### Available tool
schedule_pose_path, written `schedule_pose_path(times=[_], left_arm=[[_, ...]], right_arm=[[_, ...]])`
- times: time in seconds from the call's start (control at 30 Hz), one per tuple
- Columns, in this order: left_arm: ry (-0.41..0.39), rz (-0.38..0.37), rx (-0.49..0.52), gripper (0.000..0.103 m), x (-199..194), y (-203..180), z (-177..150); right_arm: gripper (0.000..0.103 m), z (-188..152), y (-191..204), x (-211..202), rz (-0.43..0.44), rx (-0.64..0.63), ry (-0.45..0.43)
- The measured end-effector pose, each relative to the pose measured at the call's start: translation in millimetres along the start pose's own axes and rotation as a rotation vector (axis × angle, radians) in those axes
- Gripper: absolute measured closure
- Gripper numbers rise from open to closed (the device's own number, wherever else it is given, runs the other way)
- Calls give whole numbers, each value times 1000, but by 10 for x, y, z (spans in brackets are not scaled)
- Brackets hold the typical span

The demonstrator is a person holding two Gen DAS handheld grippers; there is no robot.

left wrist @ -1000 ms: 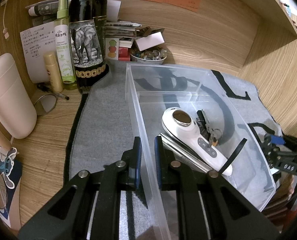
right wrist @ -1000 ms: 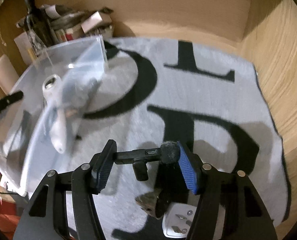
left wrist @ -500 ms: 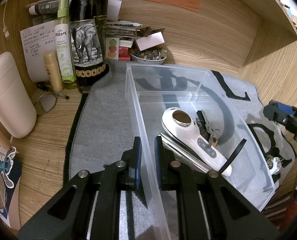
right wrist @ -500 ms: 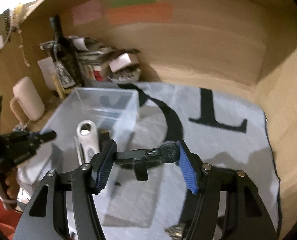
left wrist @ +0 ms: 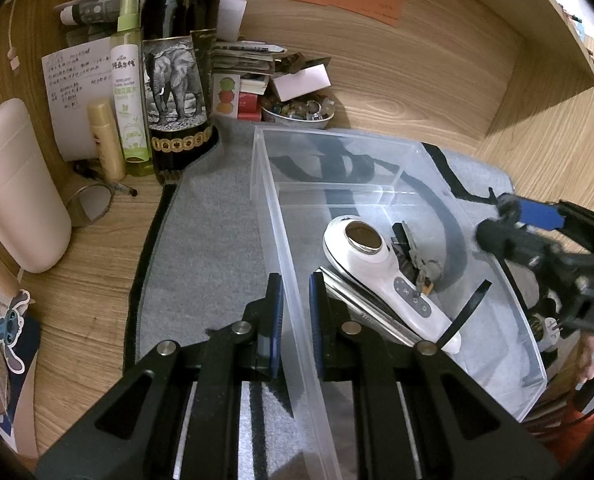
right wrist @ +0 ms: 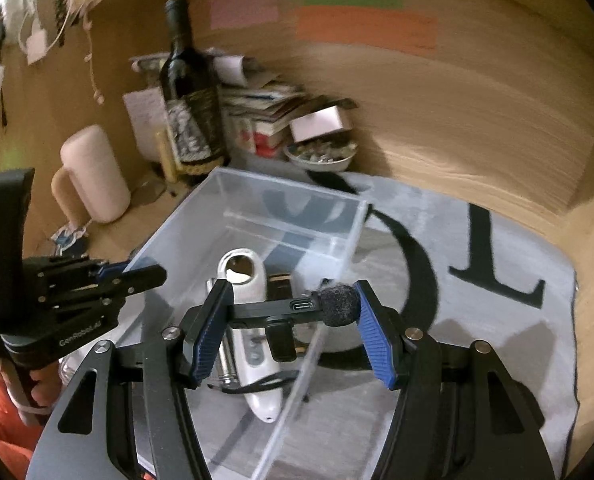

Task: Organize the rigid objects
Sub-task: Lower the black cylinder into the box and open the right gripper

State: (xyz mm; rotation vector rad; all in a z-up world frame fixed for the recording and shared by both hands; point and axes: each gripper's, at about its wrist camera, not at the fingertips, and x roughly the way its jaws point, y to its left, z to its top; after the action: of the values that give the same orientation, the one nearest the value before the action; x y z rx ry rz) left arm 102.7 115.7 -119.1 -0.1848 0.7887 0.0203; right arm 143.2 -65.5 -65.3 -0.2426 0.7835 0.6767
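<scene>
A clear plastic bin (left wrist: pixel 265 184) stands on the grey mat; it also shows in the right wrist view (right wrist: pixel 257 188). Inside lie a white handheld device (left wrist: pixel 381 264), keys (left wrist: pixel 425 272) and a flat metal item. My left gripper (left wrist: pixel 296 292) is shut on the bin's left wall. My right gripper (right wrist: pixel 293 320) is shut on a small black wireless microphone (right wrist: pixel 297 310) with a foam windscreen, held above the bin's right wall. The right gripper also shows in the left wrist view (left wrist: pixel 537 236) at the bin's right side.
A dark wine bottle (left wrist: pixel 177 80), a green spray bottle (left wrist: pixel 127 80), a pink tumbler (left wrist: pixel 13 184), a bowl of stones (left wrist: pixel 297 112) and stacked papers crowd the back left. A white plug (left wrist: pixel 549 326) lies on the mat right of the bin. Wooden walls enclose the desk.
My right gripper has lifted the microphone off the mat and carried it left, up over the bin's right wall. My left gripper has stayed clamped on the bin wall.
</scene>
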Motion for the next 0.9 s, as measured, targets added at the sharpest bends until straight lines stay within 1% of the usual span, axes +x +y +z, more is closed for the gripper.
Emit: schedule_pose_path(times=[0.13,0.3,0.5,0.73,0.83,0.9], left_arm=[[-1,-3,-3,91,-2,3,-1],[-1,-3,-4,91,-1,5,2],[-2,-7,-5,91,1,8,2],[-3,-8,-3,90,-3,11,8],[-4,-9,-2,90,-3,5,7],[-3,-9,-3,90,-3,7,7]], right_arm=[[45,22,94,158,16,-38,46],[45,42,131,348,29,-51,112],[45,65,185,459,31,-81,146],[44,70,194,415,35,-81,131],[36,67,179,319,28,-72,102],[35,71,161,243,24,-61,81]])
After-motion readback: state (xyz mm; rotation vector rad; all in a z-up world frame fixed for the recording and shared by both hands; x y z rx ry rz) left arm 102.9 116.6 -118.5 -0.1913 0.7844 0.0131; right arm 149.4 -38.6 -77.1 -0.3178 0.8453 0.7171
